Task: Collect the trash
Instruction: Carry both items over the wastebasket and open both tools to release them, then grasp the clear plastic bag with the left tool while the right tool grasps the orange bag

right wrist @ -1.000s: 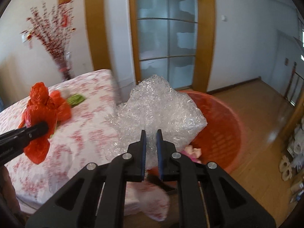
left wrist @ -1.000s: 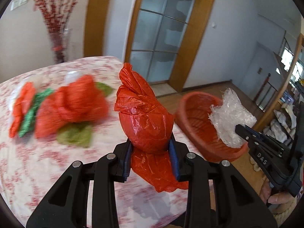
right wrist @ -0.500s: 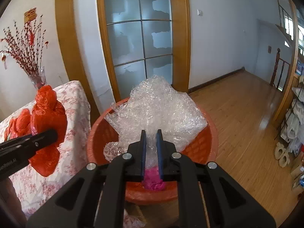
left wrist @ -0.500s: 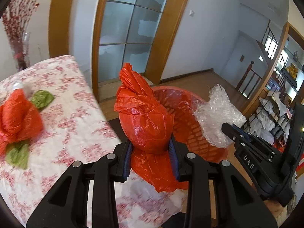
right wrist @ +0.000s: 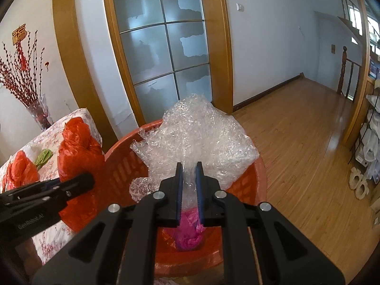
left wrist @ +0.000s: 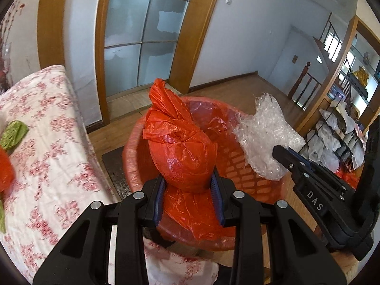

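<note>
Both loads hang over the basket, which lies below and ahead of each pair of tongs, toward 12 o'clock in both wrist views, so the coming move looks like a plain release downward.

The left tongs are partly closed on the red bag, pads pressing its sides. The bag stands upright, long axis running 6 to 12 o'clock, its twisted neck on top and a loose tail hanging below the pads over the basket's near rim.

The right tongs are nearly closed, pinching a thin fold of the bubble wrap; the crumpled clear wad fans out beyond the tips, over the basket's middle. This hand seems the better centred; the bag sits nearer the rim at the desk side.

A pink wad already lies in the basket. More red and green scraps remain on the desk at 9 o'clock.
</note>
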A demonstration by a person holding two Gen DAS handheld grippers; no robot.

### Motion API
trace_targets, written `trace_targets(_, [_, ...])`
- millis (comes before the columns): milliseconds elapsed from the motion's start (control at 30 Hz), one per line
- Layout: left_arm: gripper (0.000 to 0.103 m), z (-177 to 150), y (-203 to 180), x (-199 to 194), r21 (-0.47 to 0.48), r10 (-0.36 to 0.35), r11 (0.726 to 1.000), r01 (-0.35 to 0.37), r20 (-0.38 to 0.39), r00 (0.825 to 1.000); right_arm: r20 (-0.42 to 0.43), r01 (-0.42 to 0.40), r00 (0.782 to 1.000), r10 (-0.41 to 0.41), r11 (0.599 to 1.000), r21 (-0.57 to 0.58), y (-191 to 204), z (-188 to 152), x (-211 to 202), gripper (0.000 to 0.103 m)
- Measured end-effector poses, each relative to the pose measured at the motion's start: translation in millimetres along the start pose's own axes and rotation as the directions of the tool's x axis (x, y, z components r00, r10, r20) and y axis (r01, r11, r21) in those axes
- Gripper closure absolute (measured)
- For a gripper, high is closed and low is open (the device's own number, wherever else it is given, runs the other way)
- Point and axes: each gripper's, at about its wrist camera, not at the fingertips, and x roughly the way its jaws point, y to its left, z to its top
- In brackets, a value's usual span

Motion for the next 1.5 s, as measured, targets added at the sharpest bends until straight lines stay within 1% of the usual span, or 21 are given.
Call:
trace_targets(167, [0.070, 0.7, -4.2, 9.7, 0.008, -0.006, 1.000, 0.006, -0.015, 1.000, 0.000, -0.005, 1.000, 0.005, 1.000, 0.021, -10.2, 0.9, 4.6, 0.091])
trace_targets(300, [0.069, 0.2, -3.6, 15.6, 0.006, -0.005, 1.000, 0.006, -0.030, 1.000, -0.007, -0.018, 1.000, 0.018, 0.999, 0.044, -10.4, 1.2, 9.7, 0.090])
trace_targets(333, [0.068, 0.1, -3.4, 17.0, 0.005, -0.005, 1.000, 0.005, -0.033, 0.999, -0.008, -0.022, 1.000, 0.023, 0.999, 0.049, -12.4, 0.9, 10.0, 0.087])
trace_targets(400, [0.065, -0.8, -3.3, 18.9, 0.001, -0.006, 1.000, 0.006, -0.040, 0.999, -0.009, -0.030, 0.999, 0.031, 0.997, 0.064, -15.5, -0.6, 10.2, 0.086])
trace_targets(533, [0.051, -0.5, -5.8, 21.9, -0.002, 0.003, 1.000, -0.003, -0.047, 0.999, -0.013, -0.033, 0.999, 0.034, 0.996, 0.084, -20.2, -0.5, 11.2, 0.077])
trace_targets(567, [0.049, 0.2, -6.7, 22.8, -0.002, 0.006, 1.000, -0.007, -0.047, 0.999, -0.014, -0.029, 0.999, 0.030, 0.996, 0.086, -20.8, -1.4, 10.6, 0.076])
trace_targets(667, [0.048, -0.6, -2.1, 20.2, -0.008, 0.027, 1.000, -0.027, -0.043, 0.999, -0.015, -0.016, 1.000, 0.018, 0.996, 0.092, -23.4, -3.2, 9.1, 0.072])
trace_targets(733, [0.047, -1.7, 2.8, 16.1, -0.017, 0.042, 0.999, -0.043, -0.039, 0.998, -0.013, -0.003, 1.000, 0.004, 0.996, 0.091, -25.5, -4.7, 7.0, 0.066])
trace_targets(833, [0.043, -4.8, 12.3, 5.9, -0.020, 0.086, 0.996, -0.086, -0.023, 0.996, -0.008, 0.020, 1.000, -0.019, 0.997, 0.081, -26.0, -6.4, 2.3, 0.060])
trace_targets(933, [0.041, -9.8, 24.4, -7.7, -0.028, 0.121, 0.992, -0.121, -0.010, 0.993, -0.007, 0.026, 1.000, -0.026, 0.997, 0.078, -26.3, -6.7, -1.9, 0.056])
trace_targets(1100, [0.040, -19.7, 47.8, -34.3, -0.050, 0.184, 0.982, -0.184, 0.003, 0.983, 0.001, 0.020, 1.000, -0.020, 0.998, 0.057, -12.4, -6.0, -12.0, 0.050])
trace_targets(1167, [0.038, -23.9, 58.2, -45.8, -0.062, 0.212, 0.975, -0.211, 0.007, 0.977, 0.005, 0.012, 1.000, -0.012, 0.999, 0.040, -3.3, -6.2, -16.6, 0.049])
trace_targets(1233, [0.036, -27.8, 67.8, -56.7, -0.072, 0.245, 0.967, -0.243, 0.014, 0.970, 0.007, 0.003, 1.000, -0.003, 1.000, 0.027, 4.7, -6.7, -20.6, 0.048])
trace_targets(1400, [0.036, -38.5, 100.6, -91.8, -0.126, 0.316, 0.942, -0.310, 0.031, 0.948, 0.000, -0.033, 0.999, 0.033, 0.999, -0.021, 34.0, -10.8, -30.1, 0.048])
trace_targets(1500, [0.036, -43.5, 125.2, -111.0, -0.164, 0.364, 0.921, -0.353, 0.038, 0.931, -0.006, -0.056, 0.998, 0.056, 0.997, -0.053, 55.3, -13.8, -34.1, 0.048])
